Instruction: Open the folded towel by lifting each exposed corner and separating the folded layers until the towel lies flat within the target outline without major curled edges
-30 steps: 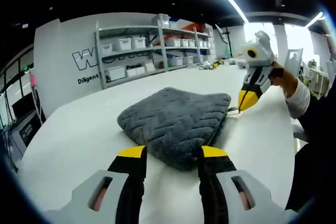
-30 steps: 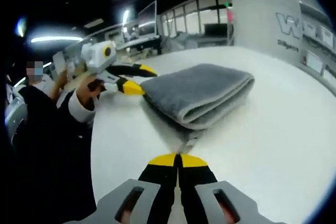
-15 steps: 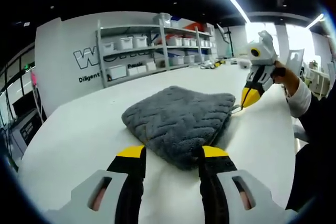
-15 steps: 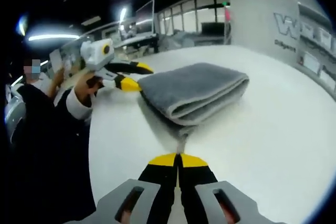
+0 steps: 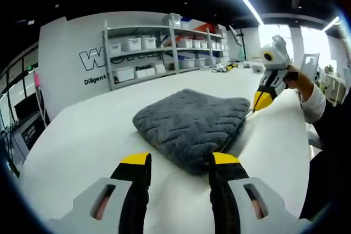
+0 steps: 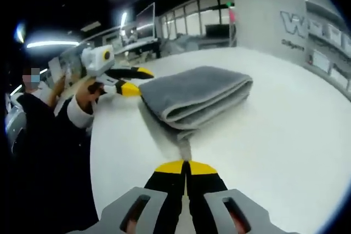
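A grey towel (image 5: 193,126) lies folded on a white table (image 5: 82,135), a thick soft pad of several layers. In the left gripper view its top shows a plush pile quilted in a zigzag pattern, with rounded corners and a fat folded edge nearest the camera. In the right gripper view (image 6: 192,94) the stacked layers show along the near side as smooth rolled folds, and one thin strip of cloth runs out from the towel's near corner toward the camera.

The left gripper (image 5: 174,163) has its yellow-tipped jaws spread apart, one on each side of the towel's near edge, just short of it or touching; I cannot tell which. In the right gripper view this same gripper (image 6: 130,80) sits at the towel's far corner, held by a hand (image 6: 88,89) in a white cuff.

The right gripper (image 6: 187,166) has its jaws pressed together, and the thin strip of towel leads to their tips; it appears pinched there. In the left gripper view it (image 5: 262,101) hangs at the towel's right corner.

Beyond the towel stands a shelf (image 5: 159,47) of white bins against a wall.
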`<state>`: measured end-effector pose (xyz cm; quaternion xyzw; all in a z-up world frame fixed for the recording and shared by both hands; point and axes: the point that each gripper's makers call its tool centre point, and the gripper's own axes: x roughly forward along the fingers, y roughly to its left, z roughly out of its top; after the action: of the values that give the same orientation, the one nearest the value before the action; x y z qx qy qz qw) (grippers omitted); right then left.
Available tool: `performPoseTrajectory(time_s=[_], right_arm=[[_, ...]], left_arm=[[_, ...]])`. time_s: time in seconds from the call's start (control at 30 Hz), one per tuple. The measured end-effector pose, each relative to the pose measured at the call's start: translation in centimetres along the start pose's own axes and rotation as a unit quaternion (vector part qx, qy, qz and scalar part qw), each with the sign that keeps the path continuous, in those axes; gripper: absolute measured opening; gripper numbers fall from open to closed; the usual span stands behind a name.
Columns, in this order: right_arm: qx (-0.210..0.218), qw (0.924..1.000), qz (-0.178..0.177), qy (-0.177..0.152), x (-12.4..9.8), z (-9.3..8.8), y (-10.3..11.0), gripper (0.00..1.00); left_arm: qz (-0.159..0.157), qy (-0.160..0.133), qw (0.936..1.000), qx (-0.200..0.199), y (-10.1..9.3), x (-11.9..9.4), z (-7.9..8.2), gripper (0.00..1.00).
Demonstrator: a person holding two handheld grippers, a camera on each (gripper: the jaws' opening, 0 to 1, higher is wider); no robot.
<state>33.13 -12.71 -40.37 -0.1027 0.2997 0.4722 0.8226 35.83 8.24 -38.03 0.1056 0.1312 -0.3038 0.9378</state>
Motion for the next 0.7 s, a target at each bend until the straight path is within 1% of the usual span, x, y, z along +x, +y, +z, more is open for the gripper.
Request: performPoseTrajectory(time_s=[0.17, 0.37, 0.5, 0.6, 0.63, 0.67, 0.7], right_arm=[[0.014, 0.9999, -0.005, -0.001, 0.1, -0.2, -0.4, 0.0], [0.035, 0.9993, 0.001, 0.007, 0.3, -0.7, -0.5, 0.0], [0.024, 0.9997, 0.001, 0.009, 0.4, -0.9, -0.3, 0.0], [-0.011, 0.9997, -0.013, -0.014, 0.2, 0.0, -0.7, 0.0], [-0.019, 0.9995, -0.012, -0.02, 0.1, 0.1, -0.6, 0.0], [-0.029, 0.999, -0.01, -0.033, -0.1, 0.5, -0.6, 0.0], [-0.03, 0.9986, -0.012, -0.041, -0.2, 0.7, -0.7, 0.0]], left_arm=[[0.0, 0.0, 1.0, -0.001, 0.1, 0.0, 0.0, 0.42], [0.002, 0.001, 1.0, 0.001, 0.2, -0.1, 0.0, 0.44], [0.002, -0.001, 1.0, 0.005, 0.2, 0.0, 0.0, 0.44], [0.002, -0.002, 1.0, 0.009, 0.1, 0.0, 0.1, 0.43], [0.001, -0.003, 0.9999, 0.01, 0.1, 0.0, 0.2, 0.43], [0.0, -0.004, 0.9999, 0.01, 0.1, -0.1, 0.2, 0.43], [-0.002, -0.005, 1.0, 0.008, 0.0, -0.1, 0.3, 0.42]])
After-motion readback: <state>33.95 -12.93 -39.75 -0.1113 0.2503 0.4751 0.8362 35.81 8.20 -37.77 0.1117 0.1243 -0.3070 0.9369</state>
